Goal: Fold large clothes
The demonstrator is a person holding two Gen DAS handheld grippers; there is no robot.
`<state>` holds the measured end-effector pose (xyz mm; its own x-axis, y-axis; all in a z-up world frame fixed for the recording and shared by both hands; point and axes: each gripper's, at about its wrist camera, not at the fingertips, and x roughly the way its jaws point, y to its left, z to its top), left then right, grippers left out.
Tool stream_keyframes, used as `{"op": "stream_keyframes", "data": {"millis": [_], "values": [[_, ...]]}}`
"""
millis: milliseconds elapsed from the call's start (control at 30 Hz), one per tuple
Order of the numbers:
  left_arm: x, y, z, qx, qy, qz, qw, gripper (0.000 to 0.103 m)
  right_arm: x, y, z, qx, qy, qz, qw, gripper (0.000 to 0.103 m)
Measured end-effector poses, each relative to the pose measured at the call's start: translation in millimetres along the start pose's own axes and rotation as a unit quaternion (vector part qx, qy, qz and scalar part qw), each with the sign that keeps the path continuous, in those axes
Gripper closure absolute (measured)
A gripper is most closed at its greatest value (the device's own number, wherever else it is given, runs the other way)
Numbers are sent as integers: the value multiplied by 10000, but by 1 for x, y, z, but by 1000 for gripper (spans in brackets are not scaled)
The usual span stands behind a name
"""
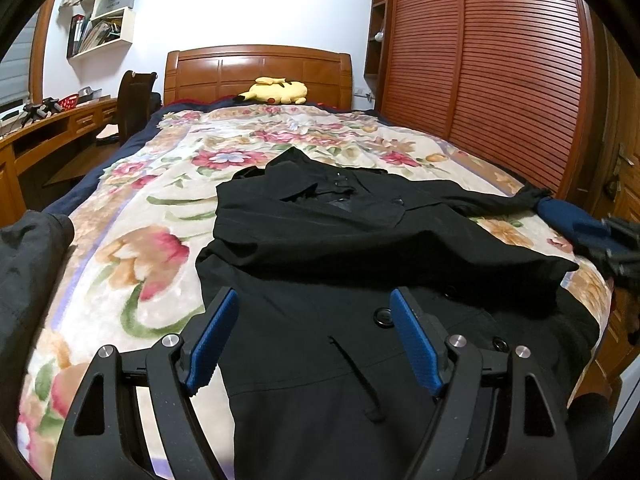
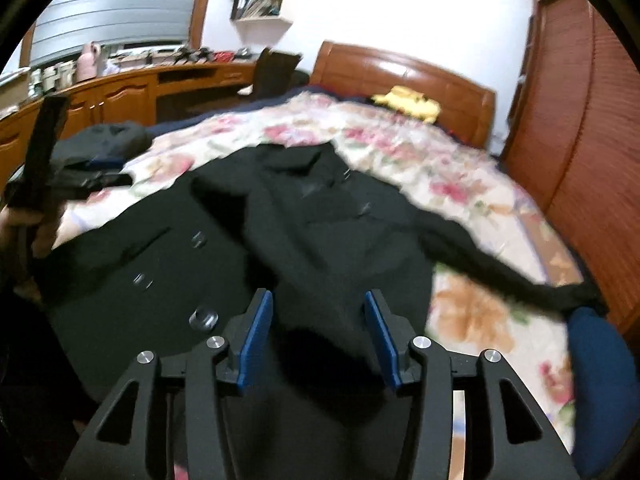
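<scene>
A large black coat (image 1: 360, 248) lies face up on the floral blanket (image 1: 132, 216) of a bed, buttons showing. One sleeve is folded across its chest. The other sleeve (image 1: 500, 200) stretches toward the bed's right edge. My left gripper (image 1: 316, 296) hovers open over the coat's lower front, nothing between its blue pads. In the blurred right wrist view my right gripper (image 2: 318, 296) stands open above the coat (image 2: 280, 220), beside the outstretched sleeve (image 2: 520, 276), pads pressing on nothing. The right gripper (image 1: 616, 248) shows blurred at the bed's right edge. A hand holds the left gripper (image 2: 44, 152) at the left.
A yellow plush toy (image 1: 276, 92) lies by the wooden headboard (image 1: 256, 68). Slatted wardrobe doors (image 1: 500, 80) line the right side of the bed. A desk (image 1: 52, 128) and a chair (image 1: 132, 100) stand on the left. Another dark garment (image 1: 28, 260) lies at the bed's left edge.
</scene>
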<state>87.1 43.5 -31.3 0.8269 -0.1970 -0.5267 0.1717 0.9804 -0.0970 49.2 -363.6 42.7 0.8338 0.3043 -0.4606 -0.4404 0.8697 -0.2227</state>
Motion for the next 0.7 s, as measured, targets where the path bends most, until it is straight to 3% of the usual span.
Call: {"op": "stream_keyframes", "data": {"millis": [167,367,500,567,700], "values": [[0,0,-1,38,-18,-25,10000,24,23,-23,17,429,138,-354,9984,53],[4,-1,-1,11,18,-29,10000,24,58,-32,14,1014,630,-173,9927,53],[6,-7,1,17,-4,-78,10000,24,66,-18,4,915,1118,160,9894,53],[9,-11,3,-10,0,-95,10000,24,72,-13,0,628,1425,109,9877,49],[14,-23,5,22,2,-203,9998,24,61,-10,-6,572,1342,-13,9893,40]]}}
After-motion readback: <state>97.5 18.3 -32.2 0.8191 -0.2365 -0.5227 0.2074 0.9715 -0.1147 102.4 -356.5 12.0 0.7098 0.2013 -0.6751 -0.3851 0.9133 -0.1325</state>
